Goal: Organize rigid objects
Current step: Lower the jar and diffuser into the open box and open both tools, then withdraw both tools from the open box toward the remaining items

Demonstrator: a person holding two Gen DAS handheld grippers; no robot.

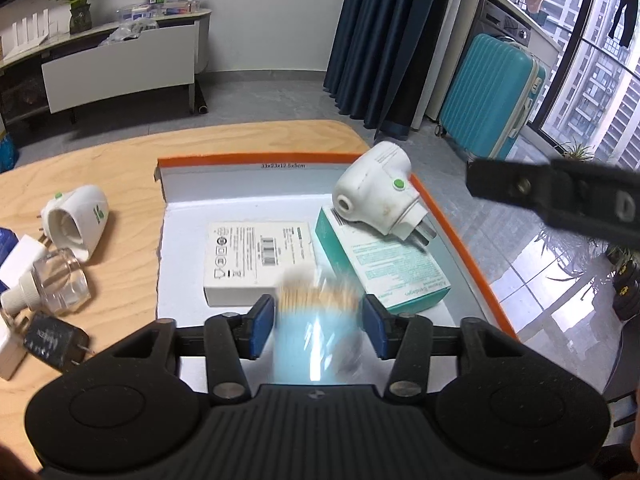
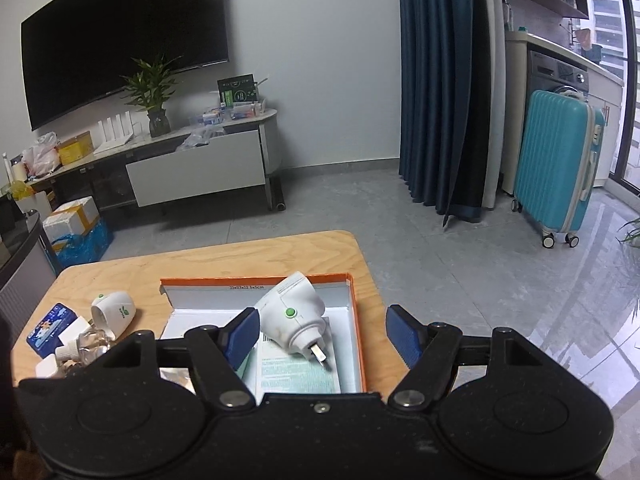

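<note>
Left wrist view: your left gripper (image 1: pixel 318 326) is hanging low in the frame over the near end of the orange-rimmed box (image 1: pixel 448 220), its blue fingers (image 1: pixel 264 326) standing apart with a blurred pack of cotton swabs (image 1: pixel 316 312) between them. The pads are not pressing on the pack, so you are judged to be letting it go into the box. Already lying inside are a white carton (image 1: pixel 256 260) at frame centre, a teal-and-white carton (image 1: pixel 380 268) to its right, and a white plug-in vaporizer (image 1: pixel 376 196) resting tilted on that teal carton.

At the left of the frame, out on the counter (image 1: pixel 120 168), a second white vaporizer (image 1: pixel 78 220), a clear refill bottle (image 1: pixel 60 280), a black plug (image 1: pixel 54 340) and a white adapter (image 1: pixel 18 256) are waiting, so roughly half the work seems to be remaining.

Right wrist view: your right gripper (image 2: pixel 320 334) is holding its fingers wide apart with nothing in them, hovering above the vaporizer and the box's right edge. A blue packet (image 2: pixel 50 328) is also sitting at the counter's left edge.

Motion blur is smearing the swab pack, so its exact shape is hard to make out. The white adapter is running off the left edge, and both gripper bodies are hiding the counter's near edge.
</note>
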